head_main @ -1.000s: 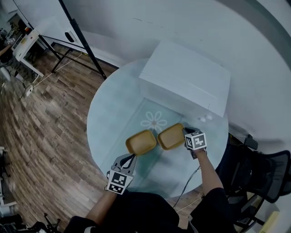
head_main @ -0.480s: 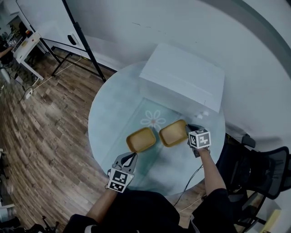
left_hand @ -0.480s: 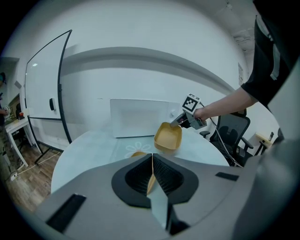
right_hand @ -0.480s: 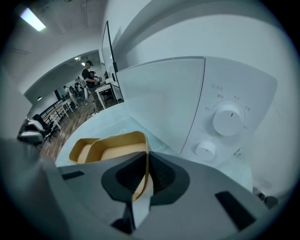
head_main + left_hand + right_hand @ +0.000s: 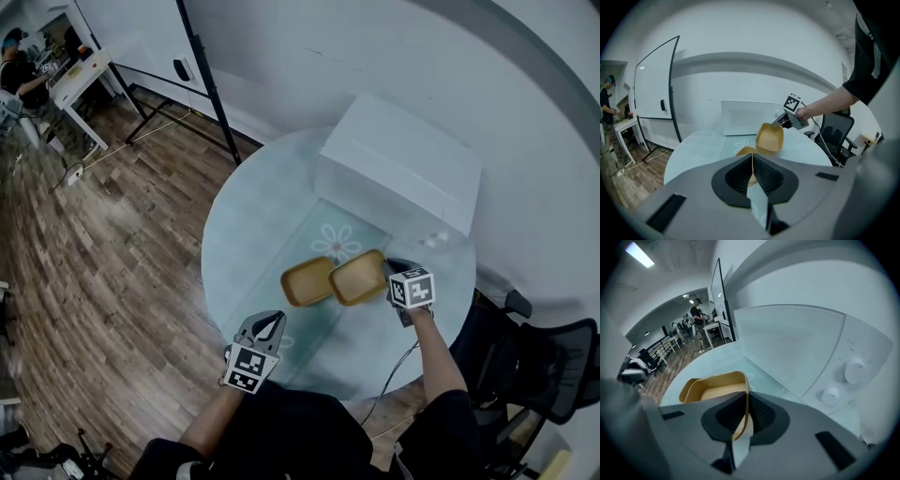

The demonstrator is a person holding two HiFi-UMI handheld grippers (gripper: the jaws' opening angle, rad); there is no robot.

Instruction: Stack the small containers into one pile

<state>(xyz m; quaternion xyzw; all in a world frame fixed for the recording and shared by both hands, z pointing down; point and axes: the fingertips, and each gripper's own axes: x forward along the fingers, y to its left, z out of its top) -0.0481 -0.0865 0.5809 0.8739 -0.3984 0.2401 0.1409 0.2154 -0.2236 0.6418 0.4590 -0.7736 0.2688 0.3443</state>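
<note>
Two shallow yellow containers sit near the middle of the round glass table (image 5: 244, 234). The left container (image 5: 307, 281) lies flat. The right container (image 5: 357, 277) is tilted and lifted, and its left edge overlaps the other one. My right gripper (image 5: 386, 273) is shut on its right rim. In the right gripper view the rim (image 5: 746, 397) runs between the jaws, with the second container (image 5: 689, 388) behind. My left gripper (image 5: 270, 321) hangs at the table's front edge, shut and empty. The left gripper view shows the held container (image 5: 769, 137) above the flat container (image 5: 745, 152).
A white box-shaped appliance (image 5: 403, 164) with two knobs (image 5: 855, 369) stands at the back right of the table. A whiteboard stand (image 5: 202, 80) is on the wood floor behind it. An office chair (image 5: 548, 361) is at the right, and a person sits at a desk (image 5: 75, 70) far left.
My right gripper has carried its container to the left, closing the gap so that it now overlaps the other container. The left gripper has stayed near the front edge.
</note>
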